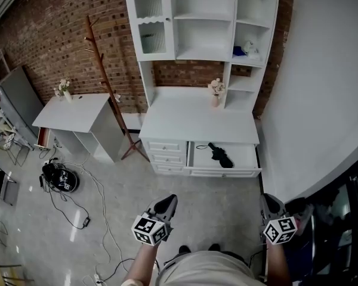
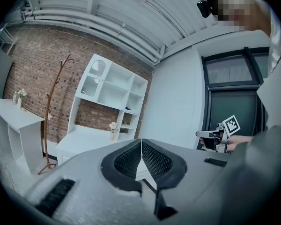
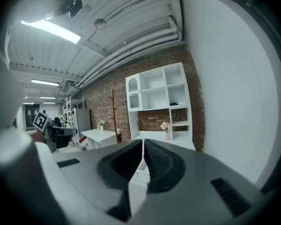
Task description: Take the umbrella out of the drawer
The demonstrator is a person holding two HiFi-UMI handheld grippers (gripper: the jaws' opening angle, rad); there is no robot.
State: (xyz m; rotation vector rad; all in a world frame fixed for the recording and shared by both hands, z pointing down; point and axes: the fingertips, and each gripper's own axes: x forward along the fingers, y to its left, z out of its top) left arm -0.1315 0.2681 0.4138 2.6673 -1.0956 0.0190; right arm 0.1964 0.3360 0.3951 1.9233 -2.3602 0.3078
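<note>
A rough brick wall (image 1: 48,34) backs a smooth white cabinet (image 1: 197,121). The folded black umbrella (image 1: 220,155) lies in its open drawer (image 1: 246,155). Well apart from it, the left gripper (image 1: 166,205) and right gripper (image 1: 270,204) are clenched, ribbed pads together, empty.

Two grippers show at the near edge, the left gripper (image 1: 167,205) and the right gripper (image 1: 270,204), with one marker cube on each. One black umbrella (image 1: 220,155) lies in the one open drawer (image 1: 244,152). Left of it is a stack of three shut drawers (image 1: 167,156). There are two white desks, the far desk (image 1: 191,121) and the left desk (image 1: 71,112). There are two flower vases, the far vase (image 1: 215,92) and the left vase (image 1: 64,89), one on each desk. One wooden coat stand (image 1: 104,76) stands between the desks.
</note>
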